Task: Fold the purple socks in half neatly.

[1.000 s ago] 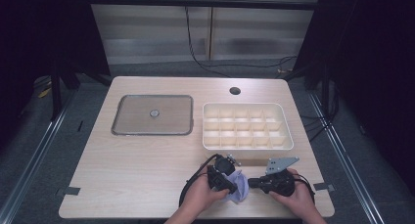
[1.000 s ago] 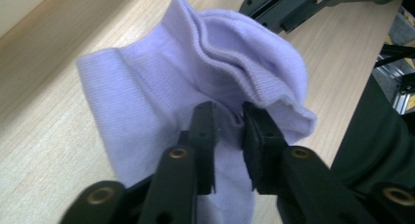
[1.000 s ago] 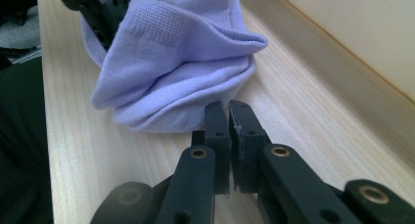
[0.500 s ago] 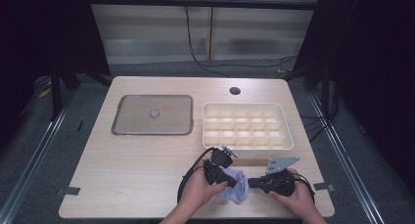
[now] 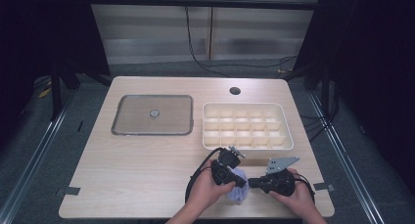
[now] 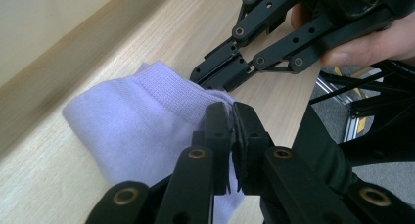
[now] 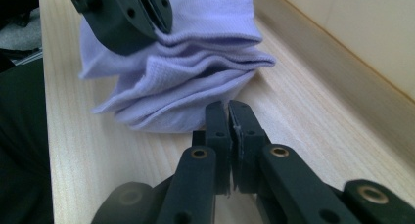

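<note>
- The left claw (image 6: 234, 111) is clenched on the sock (image 6: 142, 121): in the left gripper view its two black jaws meet with purple knit pinched at their tips, and the cloth bulges out to the left of them.
- Its jaws have just been closing, with the sock between them.
- The right claw (image 7: 229, 111) is clenched too; in the right gripper view its tips meet right at the lower edge of the sock (image 7: 186, 72), and it looks as if a fold is nipped there, though the angle leaves that unsure.
- In that view the sock sits bunched in folds just ahead of the right claw, resting on the bench (image 7: 303, 136).
- The left claw's jaws come in above those folds from the upper left, gripping the sock's top layer.
- From above, the sock (image 5: 238, 184) lies between the two claws, left claw (image 5: 234, 177) touching it on one side, right claw (image 5: 252, 184) on the other.
- Beyond both claws stands the tray (image 5: 288, 136), its near wall close behind the sock.
- Farther off to the left claw's side lies the lid (image 5: 127, 128), well apart.
</note>
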A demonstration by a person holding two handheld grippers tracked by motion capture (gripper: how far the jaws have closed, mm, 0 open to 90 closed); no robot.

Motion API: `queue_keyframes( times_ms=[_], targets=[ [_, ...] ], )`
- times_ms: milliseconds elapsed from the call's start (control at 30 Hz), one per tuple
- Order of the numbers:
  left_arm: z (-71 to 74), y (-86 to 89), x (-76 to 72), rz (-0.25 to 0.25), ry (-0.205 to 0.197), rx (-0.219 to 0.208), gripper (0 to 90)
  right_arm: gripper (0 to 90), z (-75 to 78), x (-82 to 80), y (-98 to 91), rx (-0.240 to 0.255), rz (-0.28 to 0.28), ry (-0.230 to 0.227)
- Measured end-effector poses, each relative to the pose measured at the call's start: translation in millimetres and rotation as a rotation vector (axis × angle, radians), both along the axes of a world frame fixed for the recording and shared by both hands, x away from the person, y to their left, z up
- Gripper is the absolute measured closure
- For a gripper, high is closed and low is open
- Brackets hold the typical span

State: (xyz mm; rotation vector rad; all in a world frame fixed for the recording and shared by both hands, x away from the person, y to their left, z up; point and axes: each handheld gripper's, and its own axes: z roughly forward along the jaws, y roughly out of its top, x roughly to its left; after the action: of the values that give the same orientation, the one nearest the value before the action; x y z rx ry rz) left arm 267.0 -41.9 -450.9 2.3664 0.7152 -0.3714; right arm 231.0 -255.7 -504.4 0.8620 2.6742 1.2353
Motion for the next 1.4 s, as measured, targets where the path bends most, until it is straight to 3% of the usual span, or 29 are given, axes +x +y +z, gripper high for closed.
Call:
queue_keyframes(
  times_ms=[400,633,833,900,1033,1100,1400],
  targets=[
    [0.4,2.5,-0.7,0.004,0.01,-0.006,79.2,87.4,-0.1,0.0,0.0,0.0,0.001,0.0],
    [10.1,10.4,2.9,0.006,-0.016,-0.013,73.2,87.4,-0.3,-0.2,-0.4,0.003,-0.001,0.005],
    [21.5,29.4,13.0,0.062,-0.054,-0.018,73.4,87.4,-0.4,0.1,-0.5,0.005,0.0,0.004],
    [21.6,36.6,16.6,0.083,-0.047,-0.017,74.9,87.5,-0.3,0.2,-0.4,0.005,0.0,0.002],
    [16.3,46.7,20.7,0.102,-0.035,-0.004,78.5,87.5,-0.5,0.4,-0.6,0.007,0.002,0.002],
    [12.4,47.6,20.4,0.085,-0.032,0.008,80.2,87.6,-0.3,0.3,-0.4,0.004,0.002,0.003],
    [-13.7,29.0,13.3,0.062,0.001,0.073,82.3,87.5,-0.4,0.3,0.1,0.003,0.002,-0.001]
  ],
)
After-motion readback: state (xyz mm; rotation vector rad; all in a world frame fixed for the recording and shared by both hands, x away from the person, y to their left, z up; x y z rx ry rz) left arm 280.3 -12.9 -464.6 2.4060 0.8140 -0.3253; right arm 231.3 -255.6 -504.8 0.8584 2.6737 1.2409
